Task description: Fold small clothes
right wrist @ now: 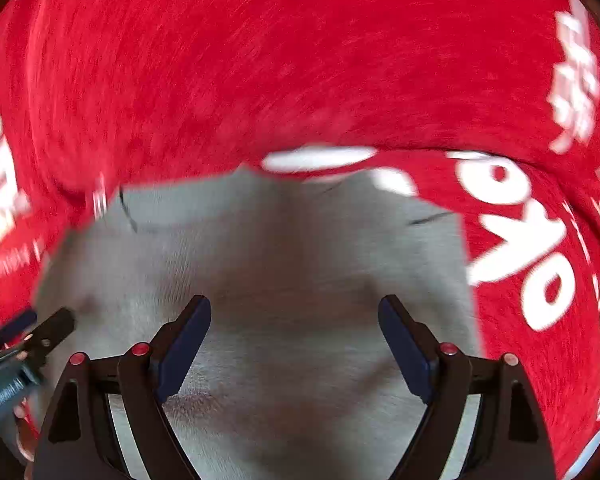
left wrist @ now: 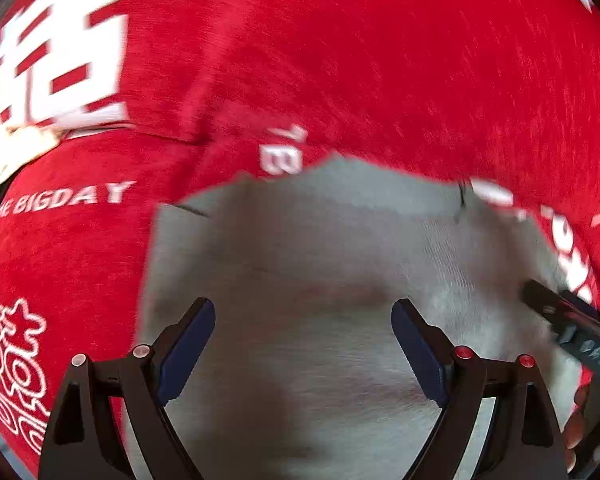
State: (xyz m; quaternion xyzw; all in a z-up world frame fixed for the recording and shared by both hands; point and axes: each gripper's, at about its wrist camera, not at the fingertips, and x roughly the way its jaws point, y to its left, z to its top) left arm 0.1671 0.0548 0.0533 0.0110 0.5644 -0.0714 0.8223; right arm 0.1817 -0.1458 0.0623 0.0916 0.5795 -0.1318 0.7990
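Observation:
A small light grey garment (left wrist: 320, 264) lies flat on a red cloth with white print (left wrist: 300, 60). My left gripper (left wrist: 303, 320) is open just above the garment's near part, nothing between its fingers. The other gripper shows at the right edge of the left wrist view (left wrist: 572, 324). In the right wrist view the same grey garment (right wrist: 280, 248) fills the middle, on the red cloth (right wrist: 260, 60). My right gripper (right wrist: 295, 316) is open above it and empty. The left gripper shows at the left edge of the right wrist view (right wrist: 24, 340). Both views are motion-blurred.
The red printed cloth covers the whole surface around the garment. A pale object (left wrist: 8, 156) lies at the far left edge on the cloth. A hand (left wrist: 576, 420) holds the other gripper at lower right.

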